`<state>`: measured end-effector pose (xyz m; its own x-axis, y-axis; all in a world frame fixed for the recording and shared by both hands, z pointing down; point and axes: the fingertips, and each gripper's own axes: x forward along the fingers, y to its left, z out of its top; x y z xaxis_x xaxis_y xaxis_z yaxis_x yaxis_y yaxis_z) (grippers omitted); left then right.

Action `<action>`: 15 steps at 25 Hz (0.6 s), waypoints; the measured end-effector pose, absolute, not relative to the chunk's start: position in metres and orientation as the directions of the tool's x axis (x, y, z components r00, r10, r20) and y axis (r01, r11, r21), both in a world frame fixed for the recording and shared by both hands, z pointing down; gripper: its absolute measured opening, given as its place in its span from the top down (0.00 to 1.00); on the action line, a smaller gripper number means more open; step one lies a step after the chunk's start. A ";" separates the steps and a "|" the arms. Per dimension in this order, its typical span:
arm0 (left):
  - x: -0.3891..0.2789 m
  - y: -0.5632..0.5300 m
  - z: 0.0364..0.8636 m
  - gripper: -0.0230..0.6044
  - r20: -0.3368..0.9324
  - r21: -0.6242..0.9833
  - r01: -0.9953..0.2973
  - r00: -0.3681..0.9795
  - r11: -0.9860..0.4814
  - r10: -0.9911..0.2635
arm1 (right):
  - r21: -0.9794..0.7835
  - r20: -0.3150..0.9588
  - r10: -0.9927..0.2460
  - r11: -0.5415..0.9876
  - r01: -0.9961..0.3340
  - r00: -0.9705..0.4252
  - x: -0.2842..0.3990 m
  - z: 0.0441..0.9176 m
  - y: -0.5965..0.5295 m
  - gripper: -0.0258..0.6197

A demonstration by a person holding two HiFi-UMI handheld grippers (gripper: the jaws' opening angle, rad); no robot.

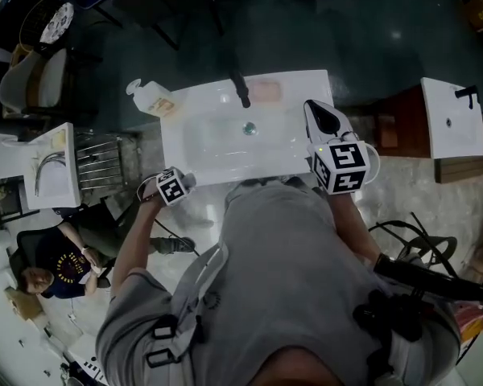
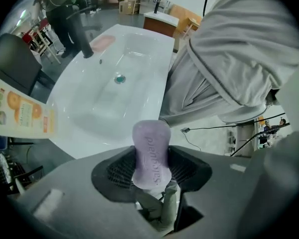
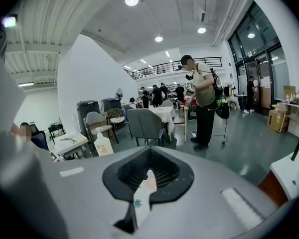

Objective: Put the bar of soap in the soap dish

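A person in a grey top stands at a white sink (image 1: 225, 163) with a gripper in each hand. The left gripper (image 2: 152, 172), pointing steeply down by the sink's front left corner, has its jaws clamped on the pale purple bar of soap (image 2: 150, 143). The bar stands on end between the ribbed black pads (image 2: 185, 167), with its upper half rising clear of them. The pink soap dish (image 2: 102, 42) lies on the sink's back edge, just beside the black faucet (image 2: 82, 40) and well apart from the soap, with the basin and its green drain (image 2: 119, 78) between them. A pump bottle (image 1: 150, 97) with an orange label stands off the sink's back left corner.

The right gripper (image 3: 148, 176) hangs over the sink's right edge. Its jaws stand a narrow gap apart with nothing between them, and the white basin shows through the gap. Beyond it stretches a hall with grey chairs (image 3: 145, 125) and a standing person (image 3: 205, 101). In the head view a second white sink (image 1: 452, 117) lies to the right and a seated person (image 1: 60, 268) is at lower left.
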<state>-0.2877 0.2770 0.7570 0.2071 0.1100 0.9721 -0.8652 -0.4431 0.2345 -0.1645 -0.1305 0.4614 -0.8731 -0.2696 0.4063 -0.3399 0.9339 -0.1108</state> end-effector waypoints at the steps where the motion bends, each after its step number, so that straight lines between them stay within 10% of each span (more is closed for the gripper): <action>1: -0.287 0.275 0.744 0.66 0.972 0.234 -0.866 0.206 -0.442 0.111 | -0.115 0.409 -0.263 0.935 -0.335 -0.874 -0.167 0.462 -0.130 0.96; 15: -0.294 0.237 0.628 0.66 0.991 0.132 -0.854 0.133 -0.502 0.035 | -0.133 0.392 -0.228 0.944 -0.300 -0.891 -0.185 0.461 -0.138 0.96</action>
<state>-0.2940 0.2368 0.6280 0.1330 0.0345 0.9905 -0.8545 -0.5023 0.1323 -0.1851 -0.1382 0.4608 -0.8912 -0.2282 0.3921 -0.3004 0.9445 -0.1332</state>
